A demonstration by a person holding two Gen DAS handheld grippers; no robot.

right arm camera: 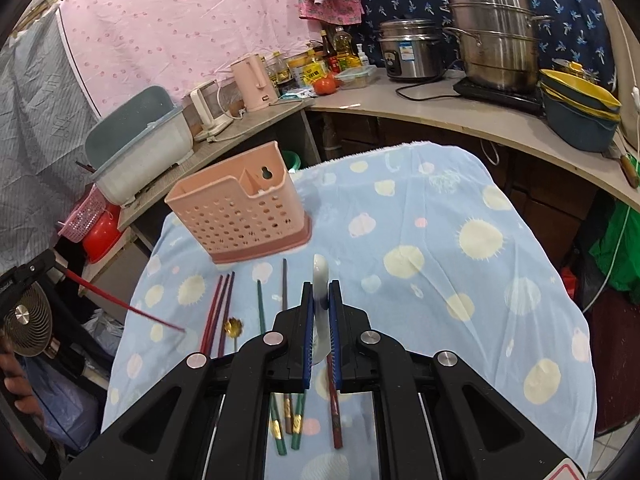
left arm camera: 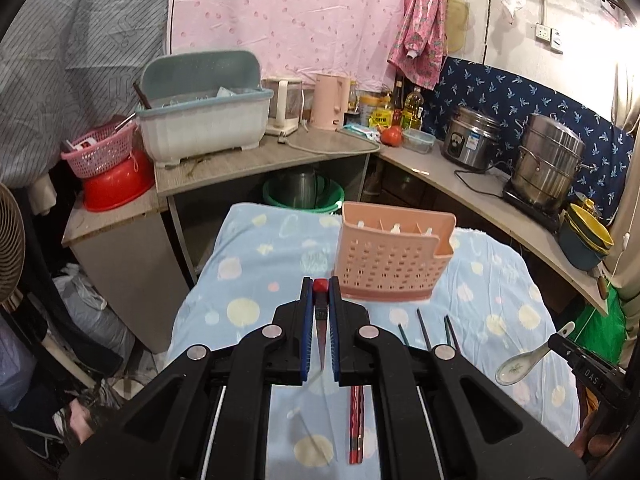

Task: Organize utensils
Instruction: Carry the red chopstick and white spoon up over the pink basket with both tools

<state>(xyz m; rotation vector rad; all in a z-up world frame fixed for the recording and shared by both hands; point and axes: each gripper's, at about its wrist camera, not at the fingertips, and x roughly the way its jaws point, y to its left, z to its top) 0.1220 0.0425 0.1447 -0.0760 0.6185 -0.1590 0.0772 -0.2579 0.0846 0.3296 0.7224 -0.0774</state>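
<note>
Left tool [left arm camera: 321, 292] pinches a red chopstick [left arm camera: 320, 322] and right tool [right arm camera: 321, 292] a white ceramic spoon [right arm camera: 320, 280], both raised near the seemingly empty pink holder [right arm camera: 240, 216], while other chopsticks [right arm camera: 218, 312] lie on the cloth-covered surface [right arm camera: 440, 240] before it.

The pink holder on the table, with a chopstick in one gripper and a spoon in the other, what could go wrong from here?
1. The left gripper pinches the red chopstick at one end only, so its long free end could swing and miss the pink holder.
2. The right gripper holds the white spoon by its smooth handle; it might slip.
3. The holder looks light and stands unsecured on a soft blue cloth, so a bump could tip it.
</note>
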